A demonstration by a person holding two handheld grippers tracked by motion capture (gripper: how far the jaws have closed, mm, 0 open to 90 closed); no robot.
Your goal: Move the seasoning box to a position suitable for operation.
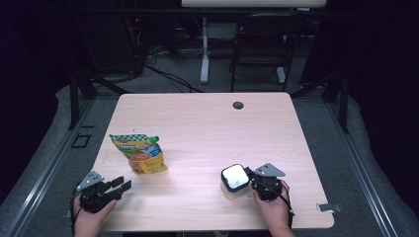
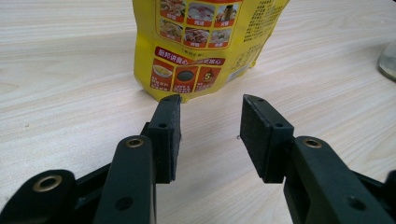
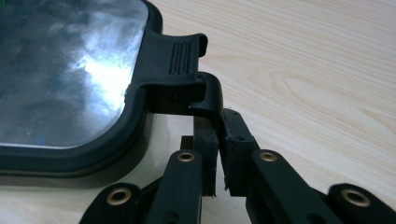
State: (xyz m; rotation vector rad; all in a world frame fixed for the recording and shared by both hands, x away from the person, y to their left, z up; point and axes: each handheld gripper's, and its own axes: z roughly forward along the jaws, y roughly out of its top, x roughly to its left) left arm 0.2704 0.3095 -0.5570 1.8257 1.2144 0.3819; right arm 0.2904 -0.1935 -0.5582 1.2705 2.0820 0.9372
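Because my right tool (image 3: 218, 154) was clamped on nothing more than the thin black latch tab (image 3: 205, 100) of the food container (image 1: 234, 181), the weak point was that pinch: a sideways tug, I judged, could let the tab slip out of the pads or unclip the lid. The container sat near the front edge of the worktop (image 1: 207, 128), just ahead of my right hand; it was a rounded-square box with pale walls, a black rim and a glossy clear lid that threw glare. My left tool (image 2: 210, 128) stood half open and empty, its flat ribbed pads aimed at the yellow sauce pouch (image 2: 205, 42), which lay close ahead. That pouch was slick printed film, soft and crinkled, so it could skate on the smooth pale wood-grain if nudged.
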